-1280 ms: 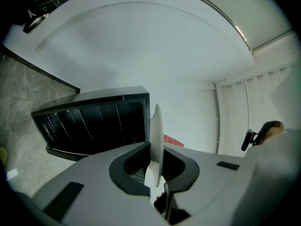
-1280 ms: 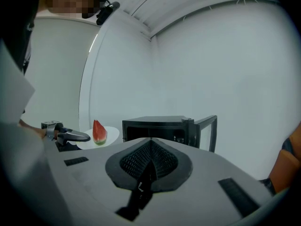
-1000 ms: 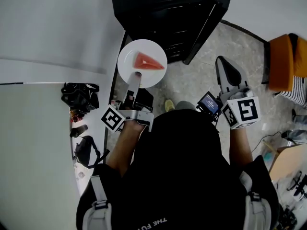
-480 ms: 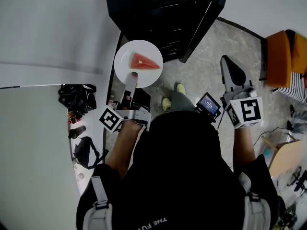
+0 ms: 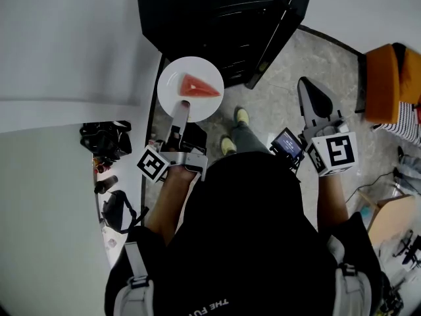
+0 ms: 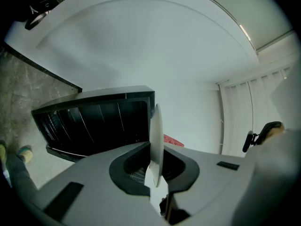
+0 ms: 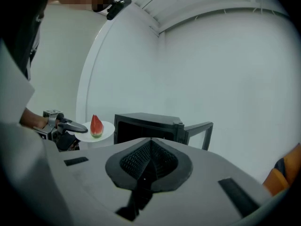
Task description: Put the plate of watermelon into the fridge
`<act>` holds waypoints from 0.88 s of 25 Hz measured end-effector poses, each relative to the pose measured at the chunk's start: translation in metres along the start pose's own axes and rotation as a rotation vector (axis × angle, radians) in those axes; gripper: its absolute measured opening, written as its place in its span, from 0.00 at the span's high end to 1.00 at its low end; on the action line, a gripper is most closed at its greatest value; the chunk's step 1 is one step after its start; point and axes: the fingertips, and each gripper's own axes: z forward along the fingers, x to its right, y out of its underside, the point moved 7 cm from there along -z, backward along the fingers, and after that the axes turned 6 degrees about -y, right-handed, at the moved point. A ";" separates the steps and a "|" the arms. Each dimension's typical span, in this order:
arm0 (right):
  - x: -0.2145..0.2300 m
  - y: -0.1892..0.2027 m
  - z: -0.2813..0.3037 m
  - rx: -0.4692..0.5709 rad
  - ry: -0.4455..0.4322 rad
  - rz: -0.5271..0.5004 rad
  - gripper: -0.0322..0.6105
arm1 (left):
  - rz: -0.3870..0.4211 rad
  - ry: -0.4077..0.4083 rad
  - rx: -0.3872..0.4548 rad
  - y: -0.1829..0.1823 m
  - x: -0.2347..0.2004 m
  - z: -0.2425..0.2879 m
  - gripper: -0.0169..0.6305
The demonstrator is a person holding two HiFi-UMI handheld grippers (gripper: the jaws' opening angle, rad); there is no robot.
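A white plate point(image 5: 177, 78) carries a red watermelon wedge point(image 5: 197, 86). My left gripper point(image 5: 182, 106) is shut on its near rim and holds it level in front of the small black fridge point(image 5: 210, 15). The fridge door point(image 5: 284, 25) stands open to the right. In the left gripper view the plate point(image 6: 156, 135) shows edge-on between the jaws, with the watermelon point(image 6: 173, 140) behind it and the fridge point(image 6: 94, 121) at the left. My right gripper point(image 5: 314, 101) hangs shut and empty over the floor, right of the fridge. The right gripper view shows the plate point(image 7: 107, 131), wedge point(image 7: 96, 125) and fridge point(image 7: 146, 124).
Black bags point(image 5: 104, 137) lie on the floor along the white wall at the left. An orange seat point(image 5: 388, 84) stands at the right and a cardboard box point(image 5: 395, 222) lies lower right. The person's feet point(image 5: 242, 116) are on the tiled floor before the fridge.
The person has stepped closer to the fridge, which now fills more of the top of the view. The plate stays in the left gripper and has drifted slightly left.
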 end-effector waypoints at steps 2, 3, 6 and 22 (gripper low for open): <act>0.004 0.003 0.002 -0.020 -0.017 0.028 0.94 | 0.007 -0.006 -0.006 0.000 0.002 0.006 0.93; 0.005 0.002 0.002 -0.024 -0.023 0.031 0.94 | 0.009 -0.008 -0.008 0.001 0.004 0.007 0.93; 0.014 0.002 0.013 -0.012 -0.041 0.040 0.94 | 0.009 -0.016 -0.008 0.005 0.002 0.021 0.93; 0.057 -0.002 0.069 0.017 -0.103 0.073 0.94 | 0.006 -0.053 -0.018 0.005 -0.009 0.087 0.93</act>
